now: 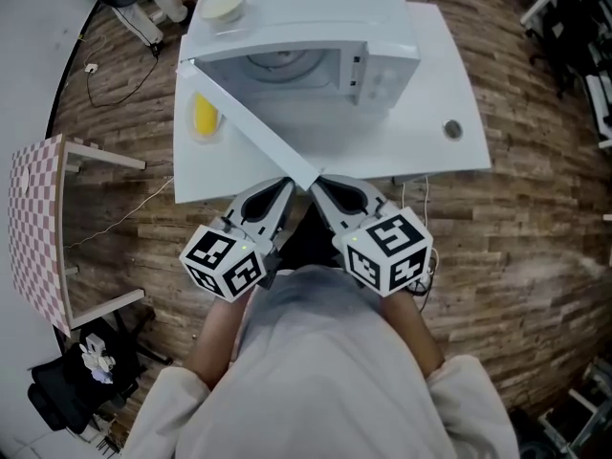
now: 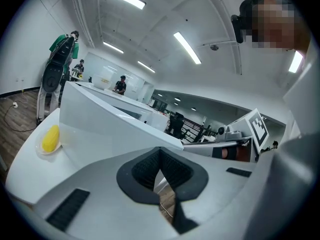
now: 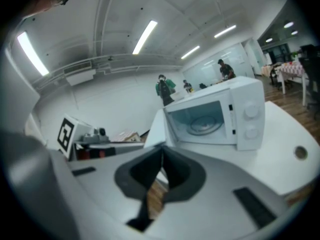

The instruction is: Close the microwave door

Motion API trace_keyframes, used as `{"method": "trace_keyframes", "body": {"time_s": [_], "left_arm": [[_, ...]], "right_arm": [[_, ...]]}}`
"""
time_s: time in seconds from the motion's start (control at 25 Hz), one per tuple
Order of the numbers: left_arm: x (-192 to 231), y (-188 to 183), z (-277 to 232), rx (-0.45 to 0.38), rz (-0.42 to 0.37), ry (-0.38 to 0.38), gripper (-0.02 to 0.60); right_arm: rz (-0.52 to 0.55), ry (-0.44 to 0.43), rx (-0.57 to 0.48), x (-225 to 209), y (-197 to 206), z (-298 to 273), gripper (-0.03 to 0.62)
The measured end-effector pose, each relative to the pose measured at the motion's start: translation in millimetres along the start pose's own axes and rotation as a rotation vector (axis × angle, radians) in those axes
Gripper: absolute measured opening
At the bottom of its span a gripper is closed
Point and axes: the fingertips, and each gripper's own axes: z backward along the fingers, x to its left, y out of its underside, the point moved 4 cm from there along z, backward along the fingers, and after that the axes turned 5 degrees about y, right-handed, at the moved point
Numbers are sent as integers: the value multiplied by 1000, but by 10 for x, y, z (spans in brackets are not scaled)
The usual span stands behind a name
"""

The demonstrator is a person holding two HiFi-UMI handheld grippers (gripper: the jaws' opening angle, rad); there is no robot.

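Observation:
A white microwave (image 1: 316,41) stands on a white table (image 1: 435,151), with its cavity and glass turntable (image 3: 206,124) showing. Its door (image 1: 251,122) hangs wide open and slants out toward me; its free edge ends just ahead of both grippers. My left gripper (image 1: 287,185) is shut and empty, just left of that door edge, and the door's (image 2: 110,129) outer face fills the left gripper view past the shut jaws (image 2: 160,153). My right gripper (image 1: 321,185) is also shut and empty, just right of the edge, and looks into the microwave (image 3: 220,116).
A yellow item in a clear dish (image 1: 205,116) sits on the table behind the open door. A pale bowl (image 1: 222,5) rests on the microwave's top. A small round fitting (image 1: 452,129) is at the table's right. A checkered table (image 1: 38,228) stands to the left.

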Motion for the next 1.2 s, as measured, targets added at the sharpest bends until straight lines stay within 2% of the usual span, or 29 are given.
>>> {"method": "trace_keyframes", "body": {"time_s": [0.48, 0.96, 1.04, 1.12, 1.2], "left_arm": [[53, -115, -192, -4, 18, 40, 13], [74, -170, -434, 28, 8, 71, 14], [68, -188, -467, 42, -30, 66, 14], [54, -205, -495, 63, -108, 48, 14], [49, -217, -530, 72, -129, 52, 14]], "right_arm": [[-43, 57, -6, -214, -84, -9, 23], [-79, 87, -18, -435, -124, 0, 23], [-86, 95, -19, -469, -125, -5, 23], [-92, 101, -14, -494, -111, -12, 23], [-100, 111, -12, -518, -101, -5, 23]]}}
